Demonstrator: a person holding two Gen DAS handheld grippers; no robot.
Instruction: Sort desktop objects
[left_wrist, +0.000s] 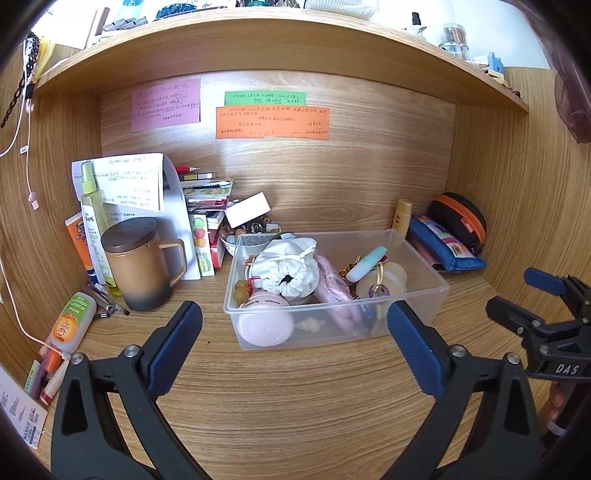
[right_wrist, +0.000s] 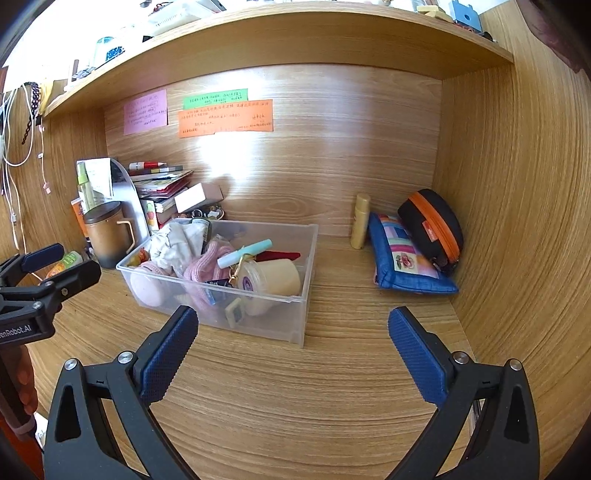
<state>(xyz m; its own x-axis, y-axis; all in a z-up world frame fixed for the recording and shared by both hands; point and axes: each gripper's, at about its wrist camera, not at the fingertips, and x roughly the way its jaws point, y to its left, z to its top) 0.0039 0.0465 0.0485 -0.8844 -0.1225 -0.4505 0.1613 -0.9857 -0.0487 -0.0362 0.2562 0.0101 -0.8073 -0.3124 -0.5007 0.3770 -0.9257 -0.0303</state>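
Note:
A clear plastic bin stands mid-desk, filled with a white cloth pouch, a pink round case, a pink knitted piece, a mint tube and a cream jar. My left gripper hovers open just in front of the bin, nothing between its fingers. My right gripper is open too, low over the desk at the bin's near right corner. Each gripper shows at the edge of the other's view: the right gripper, the left gripper.
A brown lidded mug, a green spray bottle, a small orange-label bottle, pens and stacked books crowd the left. A yellow tube, a blue patchwork pouch and a black-orange case sit against the right wall. Shelf overhead.

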